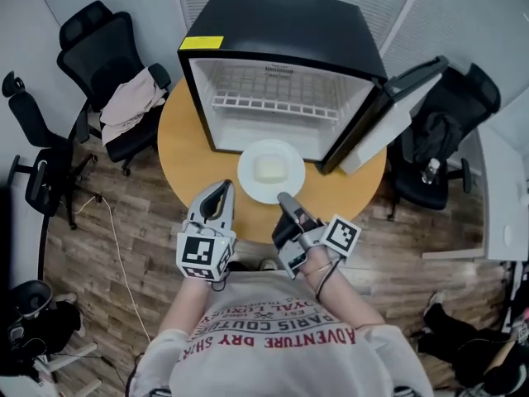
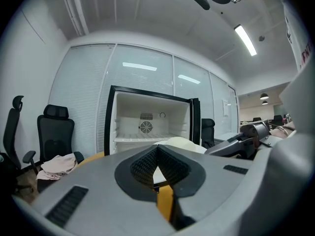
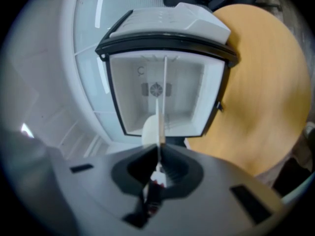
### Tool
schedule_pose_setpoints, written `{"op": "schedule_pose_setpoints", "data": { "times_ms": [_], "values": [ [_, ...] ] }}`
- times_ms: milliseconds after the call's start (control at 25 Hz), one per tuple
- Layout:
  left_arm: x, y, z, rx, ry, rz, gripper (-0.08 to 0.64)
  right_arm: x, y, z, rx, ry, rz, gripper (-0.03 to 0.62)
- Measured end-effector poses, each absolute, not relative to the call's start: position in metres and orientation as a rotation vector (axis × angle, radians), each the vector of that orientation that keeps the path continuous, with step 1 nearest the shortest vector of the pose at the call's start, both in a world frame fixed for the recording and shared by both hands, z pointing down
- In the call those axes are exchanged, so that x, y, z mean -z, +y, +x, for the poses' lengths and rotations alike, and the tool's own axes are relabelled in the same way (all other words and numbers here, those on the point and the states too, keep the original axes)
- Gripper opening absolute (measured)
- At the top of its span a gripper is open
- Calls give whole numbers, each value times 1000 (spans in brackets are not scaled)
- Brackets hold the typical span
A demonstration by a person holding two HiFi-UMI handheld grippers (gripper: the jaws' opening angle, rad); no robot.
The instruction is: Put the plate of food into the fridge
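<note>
Round worktop [image 1: 186, 151] mid-frame carries the open fridge [image 1: 281, 23], with the plate of food [image 1: 252, 184] at its mouth. Right tongs [image 1: 285, 197] pinch its near rim; left tongs [image 1: 224, 187] closed, empty. Keep it level and slide it straight in.

Black office chairs [image 1: 95, 44] flank a round wooden table [image 1: 186, 155].

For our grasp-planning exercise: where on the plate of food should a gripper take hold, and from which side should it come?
The near rim of the plate, from the person's side: the thin flat lip fits between jaws, food sits centred, and the open fridge stands behind. The right gripper grips there.
</note>
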State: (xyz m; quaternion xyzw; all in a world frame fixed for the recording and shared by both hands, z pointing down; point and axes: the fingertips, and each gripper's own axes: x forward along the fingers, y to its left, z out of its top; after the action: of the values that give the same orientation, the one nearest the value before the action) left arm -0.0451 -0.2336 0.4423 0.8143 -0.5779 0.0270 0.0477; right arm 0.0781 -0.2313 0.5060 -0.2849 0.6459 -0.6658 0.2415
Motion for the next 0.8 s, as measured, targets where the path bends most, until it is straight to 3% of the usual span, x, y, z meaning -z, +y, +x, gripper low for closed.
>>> {"op": "schedule_pose_setpoints", "data": {
  "times_ms": [800],
  "values": [
    [-431,-322,-45,-85,-1620,2591,26,-499,-337,66,1737,1686,-862,38]
  ]
}}
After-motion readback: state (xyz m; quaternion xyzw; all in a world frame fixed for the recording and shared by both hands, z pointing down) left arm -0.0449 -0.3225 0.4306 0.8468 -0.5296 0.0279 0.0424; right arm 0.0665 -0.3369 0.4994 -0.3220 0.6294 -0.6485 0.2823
